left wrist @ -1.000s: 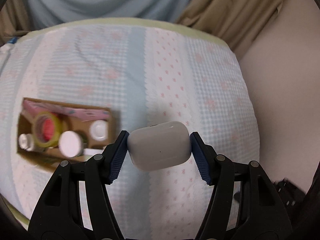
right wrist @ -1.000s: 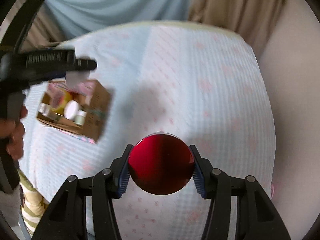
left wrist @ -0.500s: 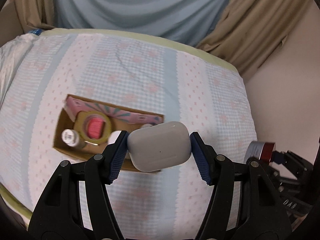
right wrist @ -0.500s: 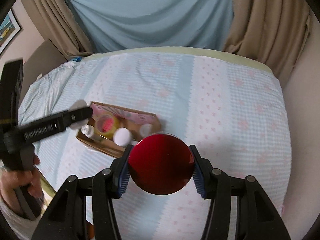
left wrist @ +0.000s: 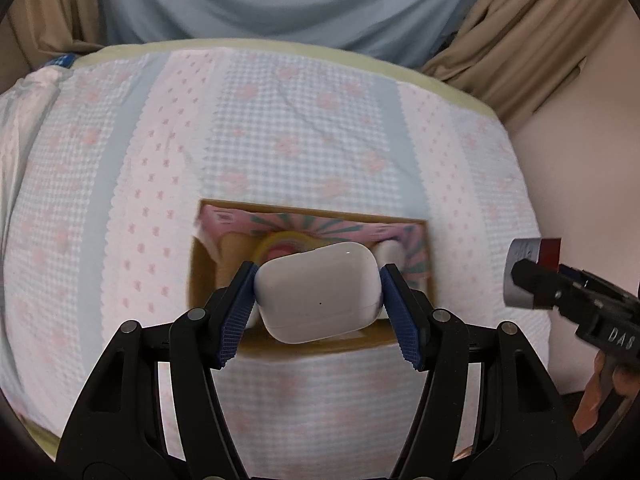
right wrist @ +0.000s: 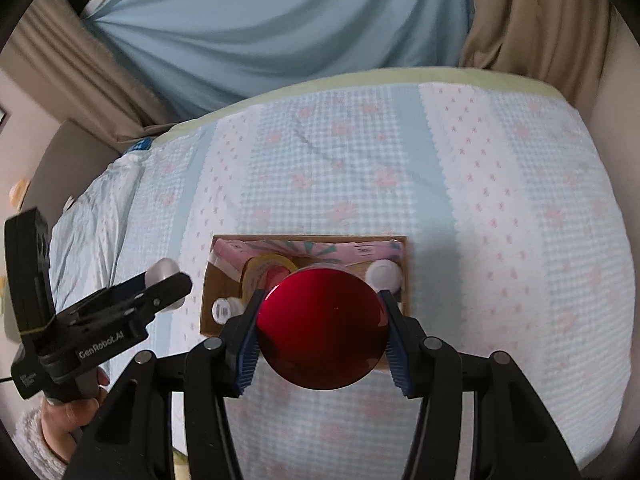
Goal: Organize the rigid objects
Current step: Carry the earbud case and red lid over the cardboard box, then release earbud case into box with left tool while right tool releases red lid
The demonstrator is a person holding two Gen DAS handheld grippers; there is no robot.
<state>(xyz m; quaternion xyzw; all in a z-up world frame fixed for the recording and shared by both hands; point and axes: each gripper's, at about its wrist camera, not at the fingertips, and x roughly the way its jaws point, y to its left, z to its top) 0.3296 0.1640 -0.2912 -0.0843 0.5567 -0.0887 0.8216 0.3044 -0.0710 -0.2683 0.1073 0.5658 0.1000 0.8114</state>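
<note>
Spreading across most of both views is the quilted bedcover with pale blue and white stripes and pink flowers (left wrist: 304,128), running up to the blue and tan curtains (right wrist: 280,20) along the top of the frame. Sitting on it at mid-frame is the open brown cardboard box (right wrist: 403,276), its long side lying across the picture. Along the box's far wall leans a flat pink patterned packet (right wrist: 320,249); in front of that, at the left, sits a yellowish roll of clear tape (right wrist: 260,270), with a small white-capped bottle (right wrist: 223,309) at the lower left corner and a round white lid (right wrist: 384,274) at the right end.

Low in the centre of the left wrist view, the left gripper (left wrist: 318,300) has its blue-padded jaws clamped on the two sides of a glossy white rounded earbud case (left wrist: 318,292), which covers the near part of the box in the picture; whether it is above the box or down inside cannot be told. At the lower centre of the right wrist view, the right gripper (right wrist: 322,330) is clamped on a shiny red round tin (right wrist: 322,328), seen face-on and overlapping the box's near edge. From the left wrist view that tin shows at the right edge of the frame, grey-sided with a red face, apart from the box.
</note>
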